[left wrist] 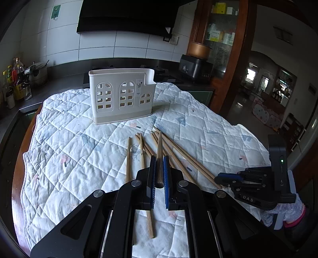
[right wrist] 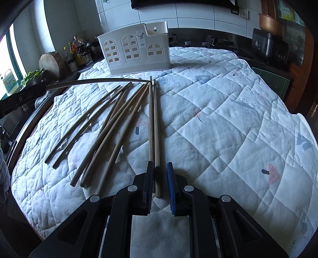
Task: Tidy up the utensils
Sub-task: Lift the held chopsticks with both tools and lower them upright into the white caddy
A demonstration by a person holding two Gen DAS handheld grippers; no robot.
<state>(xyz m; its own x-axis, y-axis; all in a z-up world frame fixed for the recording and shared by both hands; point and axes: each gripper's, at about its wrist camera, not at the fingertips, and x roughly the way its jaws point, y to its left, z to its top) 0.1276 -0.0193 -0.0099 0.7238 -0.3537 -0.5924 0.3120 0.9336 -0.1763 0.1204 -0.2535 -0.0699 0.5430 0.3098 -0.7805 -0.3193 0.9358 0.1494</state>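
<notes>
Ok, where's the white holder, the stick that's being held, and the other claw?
holder [left wrist: 121, 95]: left wrist view, front wall.
held stick [left wrist: 159, 156]: left wrist view, shaft between pads.
right claw [right wrist: 160, 176]: right wrist view, between fingertips.

White tiled wall [left wrist: 127, 47] at twelve o'clock, a dark range hood [left wrist: 127, 15] above. Wooden cabinet [left wrist: 220, 39] at two o'clock (glass-fronted); daylight from a window [right wrist: 8, 59] at nine.

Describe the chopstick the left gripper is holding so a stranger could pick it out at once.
Start at the white utensil holder standing at the far side of the quilted cloth, then come toward the camera to the scattered wooden chopsticks. The held chopstick is the only one lifted off the cloth, clamped between the jaws of the left gripper and pointing toward the holder; the others lie flat.
</notes>
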